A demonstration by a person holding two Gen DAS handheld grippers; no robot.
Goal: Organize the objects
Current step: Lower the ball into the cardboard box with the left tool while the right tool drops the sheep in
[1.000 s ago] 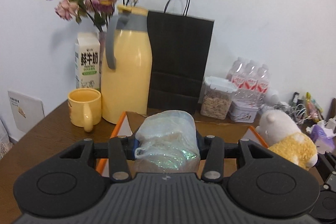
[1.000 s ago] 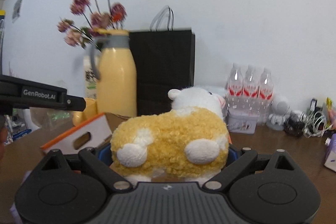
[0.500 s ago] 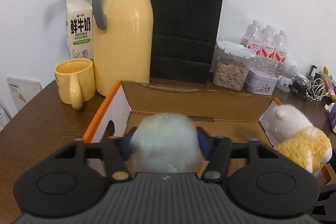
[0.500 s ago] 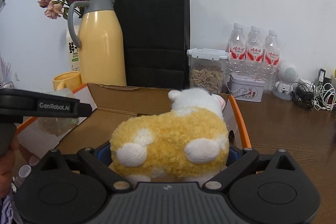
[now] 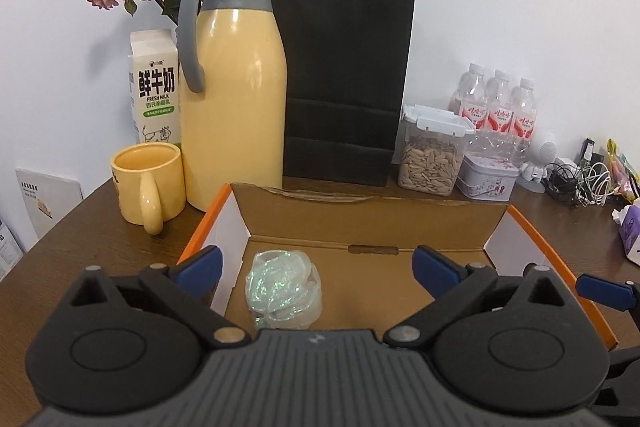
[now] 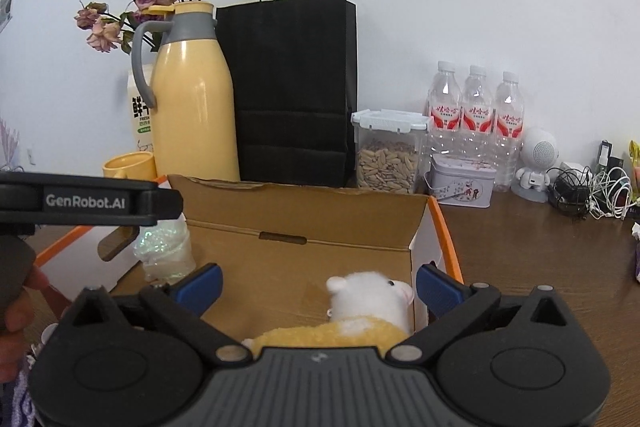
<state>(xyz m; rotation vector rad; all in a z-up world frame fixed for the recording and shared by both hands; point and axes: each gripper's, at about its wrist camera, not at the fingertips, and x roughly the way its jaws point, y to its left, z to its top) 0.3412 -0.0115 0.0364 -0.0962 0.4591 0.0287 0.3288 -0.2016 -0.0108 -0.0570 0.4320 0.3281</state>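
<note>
Open brown cardboard box (image 5: pixel 360 227) holds iridescent crumpled plastic bundle (image 5: pixel 283 290) and yellow-white plush sheep (image 6: pixel 360 311); left tongs (image 5: pixel 316 269), right tongs (image 6: pixel 318 285) spread wide, gripping nothing

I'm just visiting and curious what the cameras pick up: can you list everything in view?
Cardboard box: 1, brown, orange-edged, table centre.
Glittery bundle: 1, iridescent, box's left side.
Plush toy: 1, yellow-white, box's right side.
Thermos: 1, yellow, behind box.
Mug: 1, yellow, beside thermos.
Milk carton: 1, white, behind mug.
Paper bag: 1, black, by wall.
Seed jar: 1, clear.
Water bottles: 3, clear.
Left gripper: open, above box.
Right gripper: open, above plush.
</note>
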